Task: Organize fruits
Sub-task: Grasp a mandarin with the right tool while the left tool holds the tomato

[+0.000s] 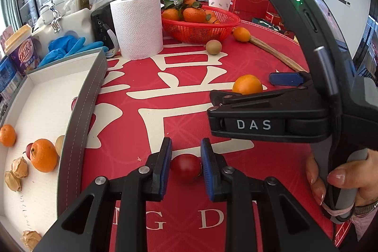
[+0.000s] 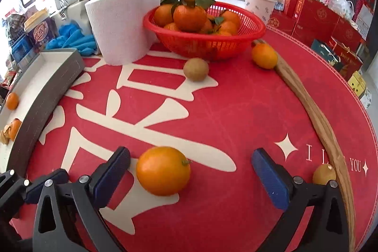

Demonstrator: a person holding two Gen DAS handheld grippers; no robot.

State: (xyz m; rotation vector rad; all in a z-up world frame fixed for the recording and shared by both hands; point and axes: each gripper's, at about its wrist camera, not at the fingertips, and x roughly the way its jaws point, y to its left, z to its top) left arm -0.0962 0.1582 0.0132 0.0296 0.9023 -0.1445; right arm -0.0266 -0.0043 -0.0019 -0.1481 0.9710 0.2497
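"das" on right claw [image 1: 254, 124]; "you" on mat [image 2: 355, 164].

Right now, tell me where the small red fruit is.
In the left wrist view the small red fruit lies on the red tablecloth between the left gripper fingers, right of the gray tray.

Left gripper [image 1: 186, 165]: low over the table, jaws narrowly parted.
Right gripper [image 2: 190, 171]: jaws spread wide, low.
Right hand [image 1: 340, 183]: wrapped around the handle.
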